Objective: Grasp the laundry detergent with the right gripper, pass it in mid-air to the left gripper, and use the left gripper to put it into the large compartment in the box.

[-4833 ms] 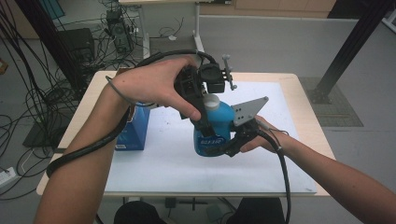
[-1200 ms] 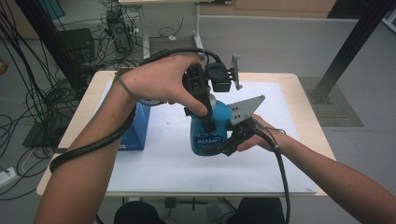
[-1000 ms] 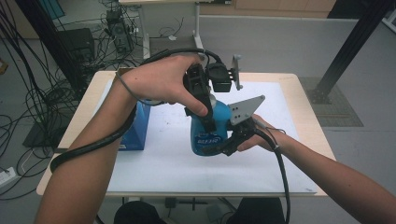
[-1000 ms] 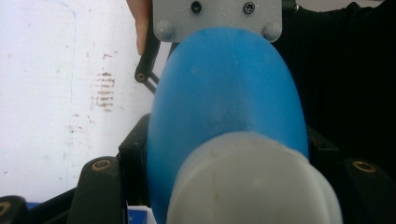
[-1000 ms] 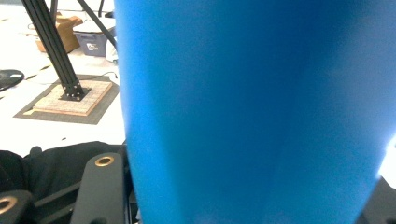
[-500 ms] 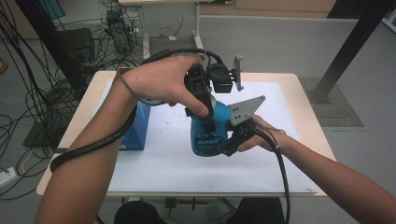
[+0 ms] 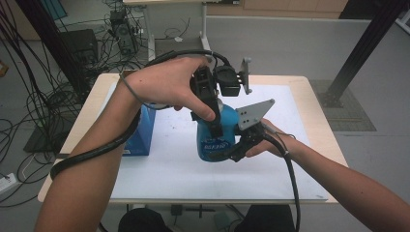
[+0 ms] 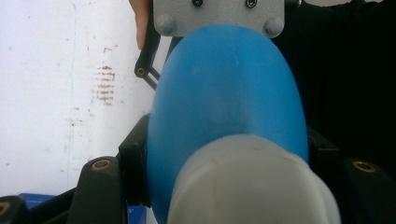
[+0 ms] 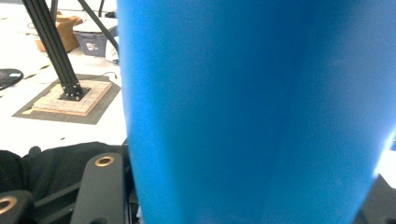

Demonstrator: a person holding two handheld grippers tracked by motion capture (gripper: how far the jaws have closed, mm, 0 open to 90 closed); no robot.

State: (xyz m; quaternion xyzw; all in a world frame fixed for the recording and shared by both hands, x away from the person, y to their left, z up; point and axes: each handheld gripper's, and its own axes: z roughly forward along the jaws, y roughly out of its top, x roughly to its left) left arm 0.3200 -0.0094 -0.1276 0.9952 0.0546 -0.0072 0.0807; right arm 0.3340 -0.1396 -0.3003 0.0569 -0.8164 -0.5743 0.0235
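Observation:
A blue plastic bottle [image 7: 212, 142] with a white cap [image 8: 252, 186] stands upright on the white mat [image 7: 164, 169] at the table's middle. My left gripper [image 7: 215, 121] comes down on it from above, its fingers shut on the bottle's top just below the cap. In the left gripper view the blue bottle [image 8: 224, 93] runs away from the cap between the black jaws. My right gripper [image 7: 227, 152] is shut on the bottle's lower body from the right, its grey plate [image 7: 254, 113] pointing up. The blue bottle [image 9: 252, 93] sits wedged between the jaws in the right gripper view.
A blue box [image 7: 140, 135] stands on the table [image 7: 319, 92] to the left of the bottle, under the left forearm. Black cables trail from both grippers. A black post on a base plate [image 9: 70, 95] stands on the floor beyond the table's right side.
Since the earliest frame the left gripper has come down over the white cap, which showed then, and turned somewhat. Over the last second almost nothing has moved.

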